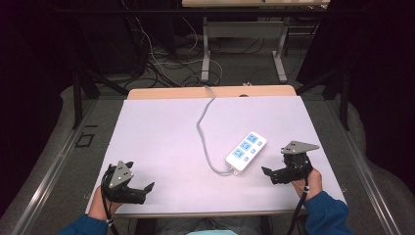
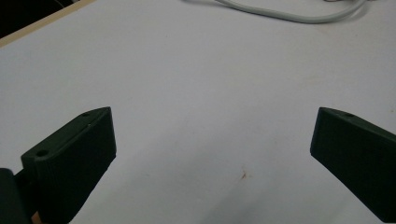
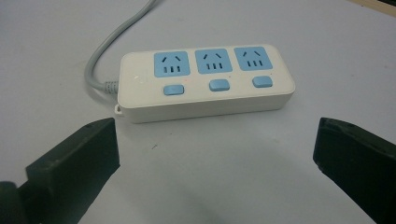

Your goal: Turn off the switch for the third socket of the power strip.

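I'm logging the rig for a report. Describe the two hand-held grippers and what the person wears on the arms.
Both the left gripper and the right gripper are black, each topped by a grey three-cornered plate with small holes. Each has two broad black fingers with a finely ribbed inner face and small round holes along the upper edge. A black cable trails from the right one. The sleeves are blue.

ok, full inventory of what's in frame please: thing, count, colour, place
power strip: 1, white with three blue sockets and three blue switches, right of table centre, flat, just ahead of the right claw
cord: 1, grey, runs from the strip's near end over the far table edge
table: 1, white top with a wooden far edge
floor cables: several, dark and white, beyond the table
left claw: 1, black, near-left corner, jaws open, holding nothing
right claw: 1, black, near-right, jaws open, facing the strip
sleeves: 2, blue, bottom edge
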